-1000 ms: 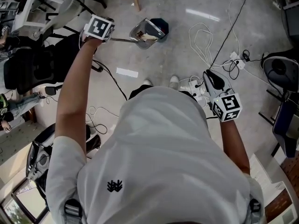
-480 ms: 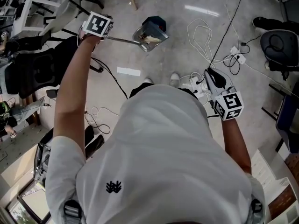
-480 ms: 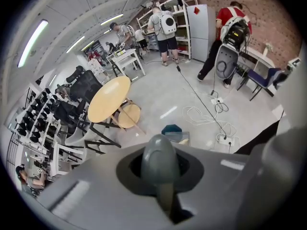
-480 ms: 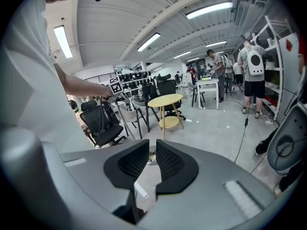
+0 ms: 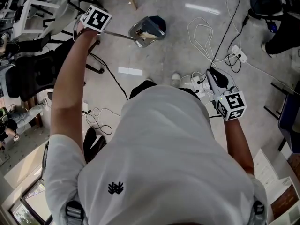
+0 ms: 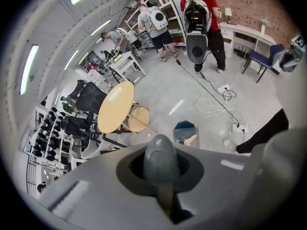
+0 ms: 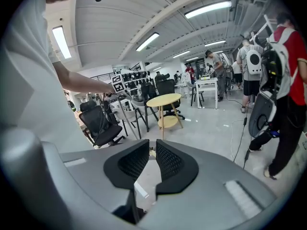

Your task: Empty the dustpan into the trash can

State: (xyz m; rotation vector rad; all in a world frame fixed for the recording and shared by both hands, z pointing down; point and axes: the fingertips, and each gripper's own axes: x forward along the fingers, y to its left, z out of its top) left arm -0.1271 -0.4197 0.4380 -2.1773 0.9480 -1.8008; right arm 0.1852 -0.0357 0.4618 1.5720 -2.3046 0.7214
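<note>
My left gripper (image 5: 108,30) is at the top left of the head view, shut on the long grey handle (image 6: 160,164) of the dustpan (image 5: 140,33). The pan hangs at the handle's far end with light scraps inside, right beside the dark blue trash can (image 5: 158,22). In the left gripper view the dustpan (image 6: 185,140) sits just in front of the trash can (image 6: 184,126). My right gripper (image 5: 214,80) is low at my right side. Its black pads (image 7: 135,161) stand almost together with nothing between them.
A round wooden table (image 6: 115,107) with a stool stands beyond the can. Black office chairs (image 5: 33,71) are at the left. Cables and a power strip (image 5: 236,55) lie on the floor at the right, a white slip (image 5: 130,71) near my feet. People with backpacks (image 6: 199,13) stand far off.
My left gripper has moved a little away from me and rolled, carrying the dustpan along beside the trash can. The right gripper has hardly shifted.
</note>
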